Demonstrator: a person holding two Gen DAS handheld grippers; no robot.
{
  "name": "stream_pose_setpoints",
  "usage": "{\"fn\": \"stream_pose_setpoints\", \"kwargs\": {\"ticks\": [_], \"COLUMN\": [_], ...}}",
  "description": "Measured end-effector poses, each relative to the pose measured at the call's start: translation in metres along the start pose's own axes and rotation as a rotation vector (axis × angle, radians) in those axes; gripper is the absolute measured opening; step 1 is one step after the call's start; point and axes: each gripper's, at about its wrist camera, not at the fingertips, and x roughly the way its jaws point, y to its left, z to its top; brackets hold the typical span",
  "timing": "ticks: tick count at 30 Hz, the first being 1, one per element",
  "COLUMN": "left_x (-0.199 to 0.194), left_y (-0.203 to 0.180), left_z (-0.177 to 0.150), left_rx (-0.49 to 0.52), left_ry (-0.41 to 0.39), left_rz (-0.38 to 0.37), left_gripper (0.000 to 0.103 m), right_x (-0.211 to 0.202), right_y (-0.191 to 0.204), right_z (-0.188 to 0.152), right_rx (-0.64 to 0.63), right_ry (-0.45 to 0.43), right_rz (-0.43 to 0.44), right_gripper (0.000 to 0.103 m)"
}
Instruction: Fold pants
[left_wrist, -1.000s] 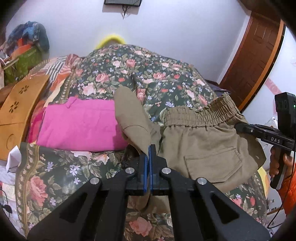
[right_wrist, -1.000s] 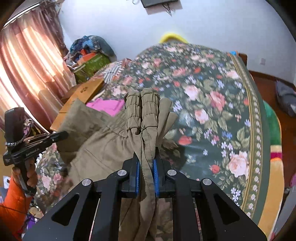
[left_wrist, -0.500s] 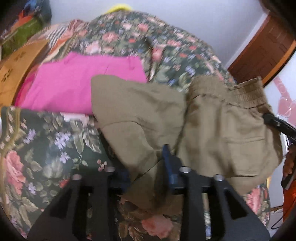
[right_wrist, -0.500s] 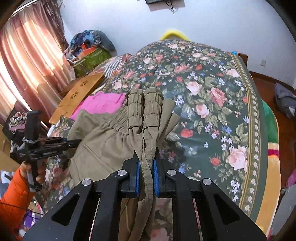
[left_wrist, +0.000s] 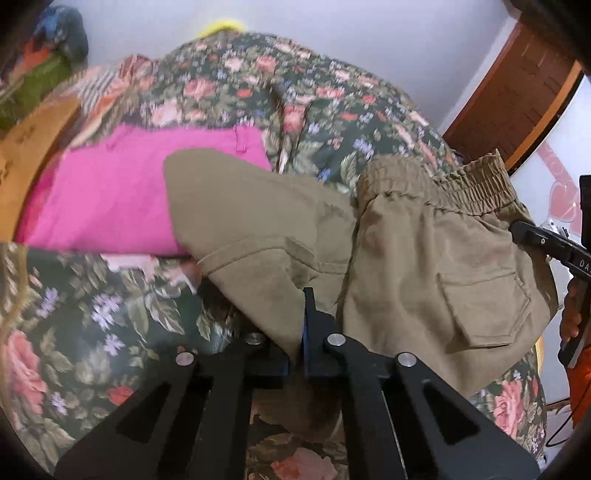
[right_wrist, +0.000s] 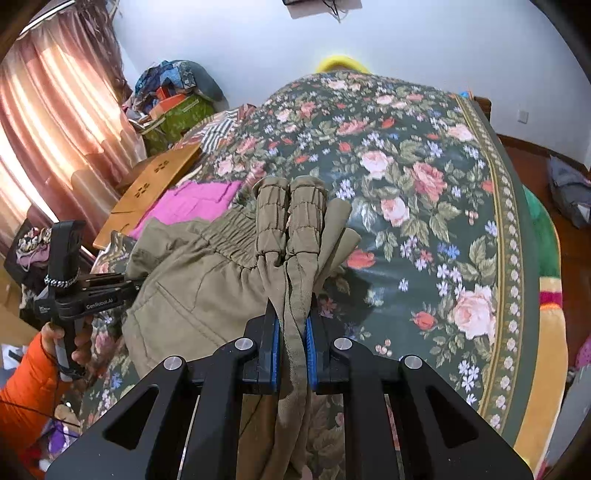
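Khaki cargo pants (left_wrist: 424, 266) lie bunched on the floral bedspread (left_wrist: 332, 122), elastic waistband to the right, one leg folded over toward the left. My left gripper (left_wrist: 295, 332) is shut on a fold of the pants fabric near the bed's front edge. My right gripper (right_wrist: 291, 332) is shut on the gathered waistband of the pants (right_wrist: 288, 229) and holds it above the bed. The right gripper also shows at the right edge of the left wrist view (left_wrist: 546, 247), and the left gripper shows in the right wrist view (right_wrist: 92, 295).
A folded pink garment (left_wrist: 110, 195) lies left of the pants, partly under the khaki leg. A wooden board (right_wrist: 155, 184) and piled clothes (right_wrist: 173, 92) sit at the bed's left side. A wooden door (left_wrist: 517, 92) stands at the right.
My left gripper opened half a second ago and has shut again on the fabric. The khaki leg has spread left over the pink garment. The right gripper keeps its hold on the waistband.
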Motion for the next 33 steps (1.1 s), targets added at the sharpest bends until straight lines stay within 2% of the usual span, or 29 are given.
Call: {"fn": "stream_pose_setpoints", "kwargs": {"ticks": [6,16,24,33], "left_x": [-0.033,-0.091,-0.114,-0.106], "left_y": [-0.004,0.017,0.066,0.133], "left_z": [0.020,0.050,0.077,0.097], "left_rx": [0.010,0.022,-0.016,-0.072], "left_ry": [-0.077,-0.204,-0.261,-0.283], "left_rz": [-0.002,0.062,0.120,0.154], "left_gripper": [0.003,0.003,0.001,0.001], "right_x": [-0.017,-0.025,0.007,0.062], "right_y": [0.017,0.054,0.090,0.124], "right_z": [0.019,0.059,0.096,0.130], "right_rx": [-0.053,-0.109,-0.147,-0.159], "right_ry": [-0.047,-0.139,-0.157,-0.154], "right_rz": [-0.003,0.021,0.062,0.093], "right_gripper": [0.010,0.010,0.010,0.010]}}
